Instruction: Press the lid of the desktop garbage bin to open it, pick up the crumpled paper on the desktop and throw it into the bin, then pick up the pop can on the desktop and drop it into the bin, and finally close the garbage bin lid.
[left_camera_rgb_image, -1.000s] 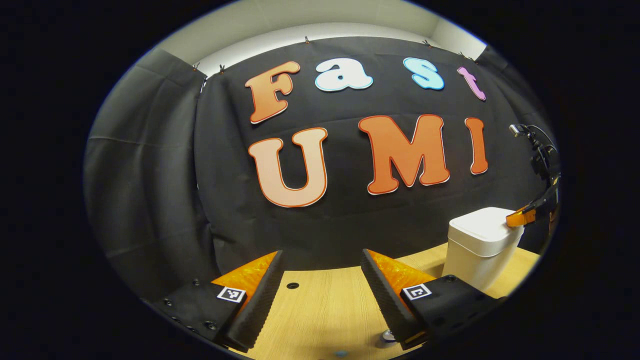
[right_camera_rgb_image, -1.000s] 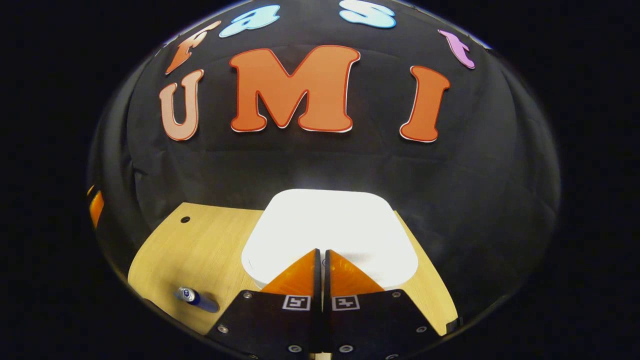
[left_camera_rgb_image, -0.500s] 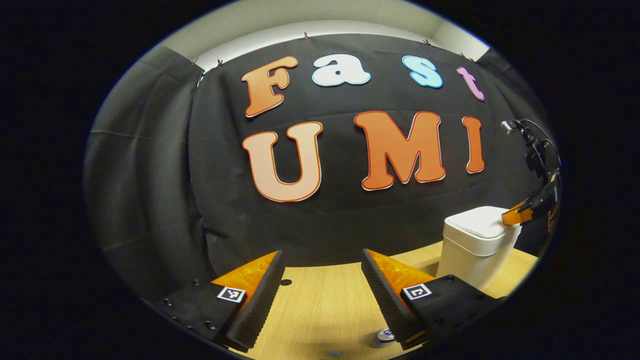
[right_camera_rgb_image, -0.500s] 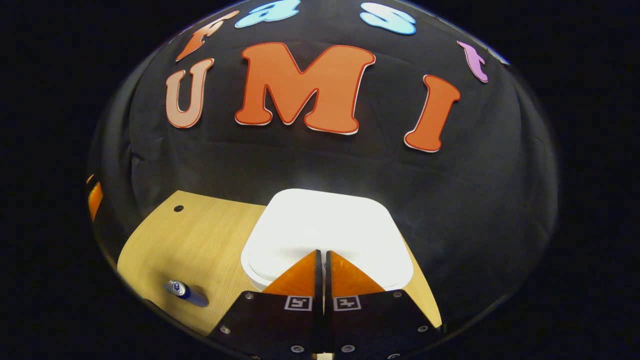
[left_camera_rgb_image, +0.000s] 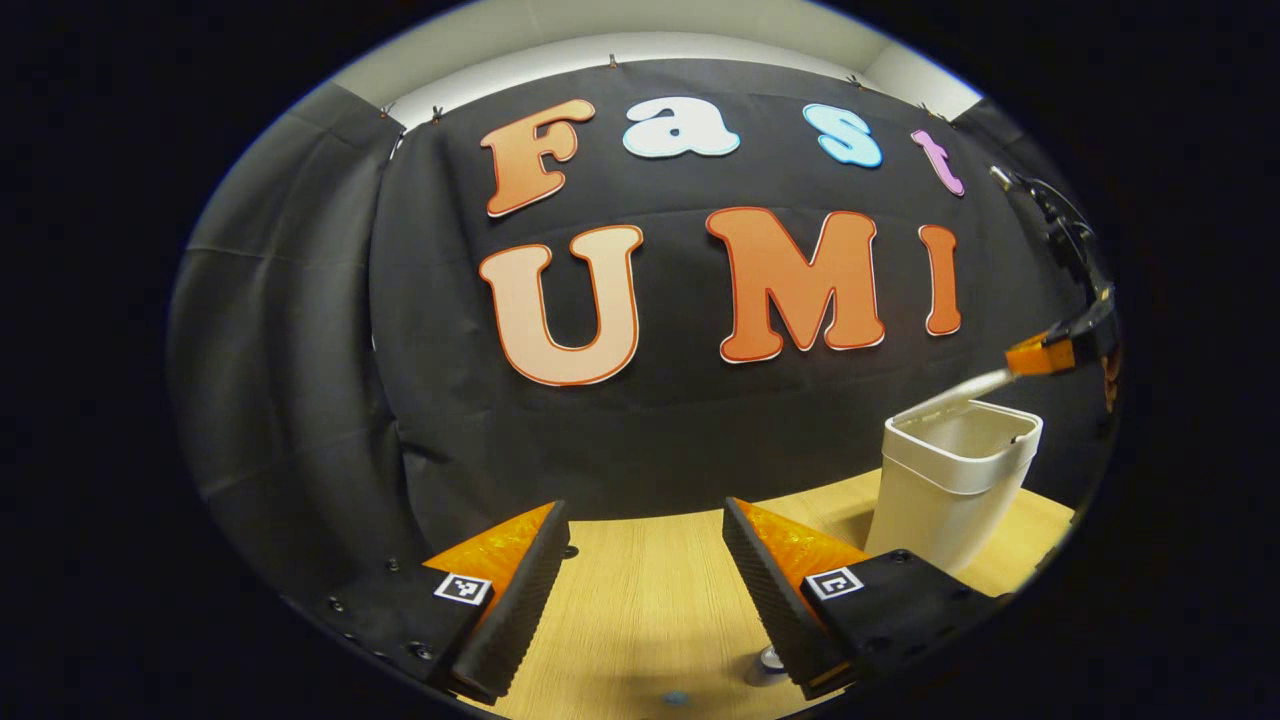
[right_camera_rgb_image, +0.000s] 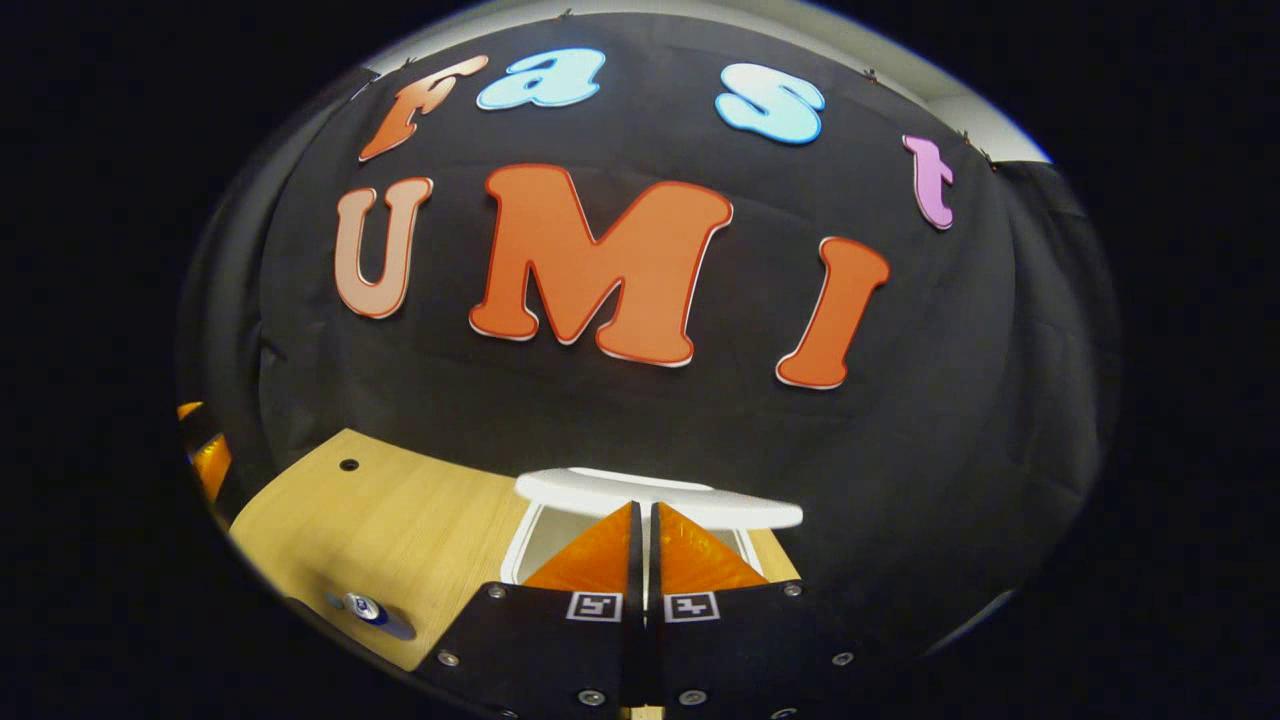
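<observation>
The white desktop bin (left_camera_rgb_image: 950, 490) stands on the wooden table (left_camera_rgb_image: 650, 600) at the right, its lid (left_camera_rgb_image: 955, 390) lifted at an angle. My right gripper (left_camera_rgb_image: 1035, 355) hovers by the raised lid's front edge, shut with nothing held. In the right gripper view that lid (right_camera_rgb_image: 660, 488) tilts up just beyond my right gripper (right_camera_rgb_image: 644, 510), and the bin's open mouth (right_camera_rgb_image: 545, 535) shows beneath. The pop can (right_camera_rgb_image: 368, 610) lies on its side at the lower left; its end peeks out by my finger (left_camera_rgb_image: 772, 657). My left gripper (left_camera_rgb_image: 640, 515) is open above the table.
A small round hole (right_camera_rgb_image: 348, 465) marks the tabletop toward the back. The black cloth wall (left_camera_rgb_image: 650, 420) rises directly behind the table and bin. The left gripper's fingers (right_camera_rgb_image: 208, 455) show at the far left edge of the right gripper view.
The bin's lid has sprung up from flat to tilted open. My right gripper has risen from the lid. The left gripper has barely moved.
</observation>
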